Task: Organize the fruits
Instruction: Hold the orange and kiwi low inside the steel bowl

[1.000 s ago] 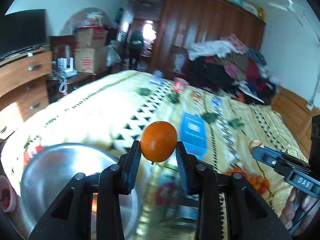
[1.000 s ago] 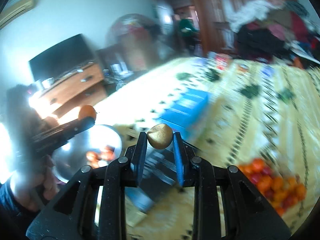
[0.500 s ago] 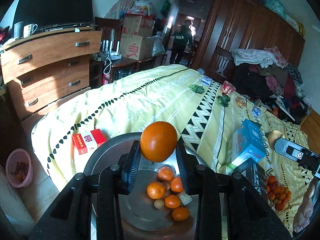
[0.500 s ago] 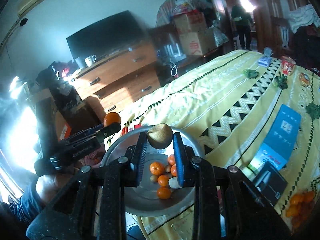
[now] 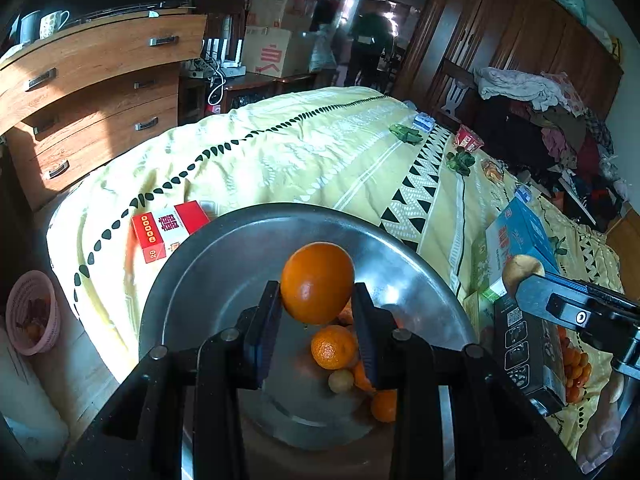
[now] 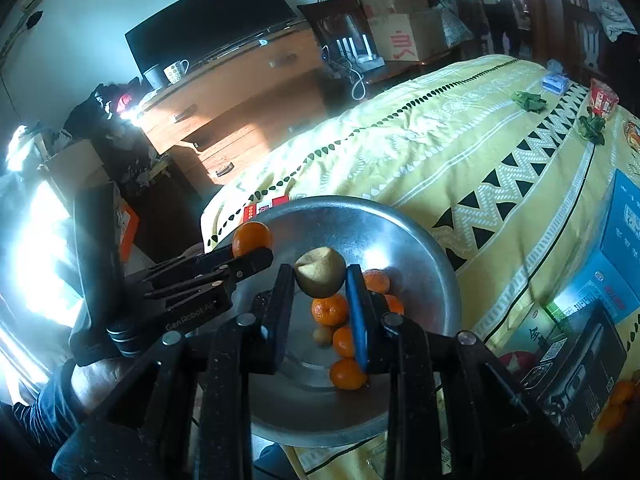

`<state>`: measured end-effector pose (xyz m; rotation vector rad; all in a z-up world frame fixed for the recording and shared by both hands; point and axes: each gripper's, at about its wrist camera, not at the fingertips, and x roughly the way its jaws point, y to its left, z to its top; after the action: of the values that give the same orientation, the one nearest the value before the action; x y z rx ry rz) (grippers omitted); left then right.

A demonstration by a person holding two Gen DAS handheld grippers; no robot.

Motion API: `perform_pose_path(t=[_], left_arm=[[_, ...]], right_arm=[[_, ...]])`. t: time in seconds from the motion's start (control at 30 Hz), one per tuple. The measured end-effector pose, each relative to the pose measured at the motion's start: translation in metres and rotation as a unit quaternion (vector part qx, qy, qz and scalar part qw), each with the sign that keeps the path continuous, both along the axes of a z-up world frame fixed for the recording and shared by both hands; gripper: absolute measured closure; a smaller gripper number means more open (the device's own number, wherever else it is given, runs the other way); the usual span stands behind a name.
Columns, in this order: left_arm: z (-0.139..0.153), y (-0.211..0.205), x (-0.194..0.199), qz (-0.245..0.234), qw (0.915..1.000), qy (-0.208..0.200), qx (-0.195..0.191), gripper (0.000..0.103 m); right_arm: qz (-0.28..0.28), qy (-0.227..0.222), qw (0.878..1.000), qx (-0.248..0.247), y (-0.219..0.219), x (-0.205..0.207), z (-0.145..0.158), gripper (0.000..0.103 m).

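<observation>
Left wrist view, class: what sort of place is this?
Most likely a lived-in bedroom: a bed under a yellow patterned quilt, a wooden chest of drawers, and a tall wardrobe with clothes piled before it.

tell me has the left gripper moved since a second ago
Yes. The left gripper, shut on an orange, has swung from over the quilt to above the metal bowl, which now fills the left wrist view beneath it.

The left gripper (image 5: 316, 300) is clamping an orange (image 5: 317, 282) above the metal bowl (image 5: 224, 264), where small oranges (image 5: 333, 347) are lying. At three o'clock, the right gripper (image 5: 524, 280) is gripping a pale fruit (image 5: 520, 270). A red box (image 5: 168, 228) is lying at ten o'clock.
</observation>
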<state>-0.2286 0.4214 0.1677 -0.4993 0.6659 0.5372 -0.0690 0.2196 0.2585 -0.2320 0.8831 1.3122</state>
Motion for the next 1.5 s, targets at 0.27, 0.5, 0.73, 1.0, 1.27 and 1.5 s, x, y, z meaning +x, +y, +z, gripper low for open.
perform_pose_path(t=[0.27, 0.5, 0.73, 1.0, 1.27, 1.5], left_arm=[[-0.003, 0.002, 0.002, -0.001, 1.0, 0.005, -0.002, 0.067], [-0.008, 0.006, 0.008, 0.0, 0.9998, 0.017, -0.005, 0.067], [-0.013, 0.008, 0.009, 0.01, 0.9994, 0.034, 0.003, 0.067], [-0.02, 0.01, 0.01, 0.018, 0.998, 0.058, 0.017, 0.067], [-0.023, 0.003, 0.014, 0.02, 0.9952, 0.083, 0.049, 0.067], [-0.024, 0.004, 0.015, 0.02, 0.9948, 0.088, 0.048, 0.067]], right_arm=[[0.002, 0.009, 1.0, -0.01, 0.013, 0.0, -0.01, 0.076], [0.003, 0.012, 1.0, -0.018, 0.017, -0.002, -0.015, 0.076], [0.003, 0.012, 1.0, -0.022, 0.016, -0.003, -0.02, 0.076], [0.007, 0.014, 0.999, -0.029, 0.02, -0.005, -0.026, 0.076], [0.01, 0.017, 0.999, -0.039, 0.019, -0.006, -0.037, 0.076], [0.011, 0.019, 0.999, -0.041, 0.021, -0.008, -0.039, 0.076]])
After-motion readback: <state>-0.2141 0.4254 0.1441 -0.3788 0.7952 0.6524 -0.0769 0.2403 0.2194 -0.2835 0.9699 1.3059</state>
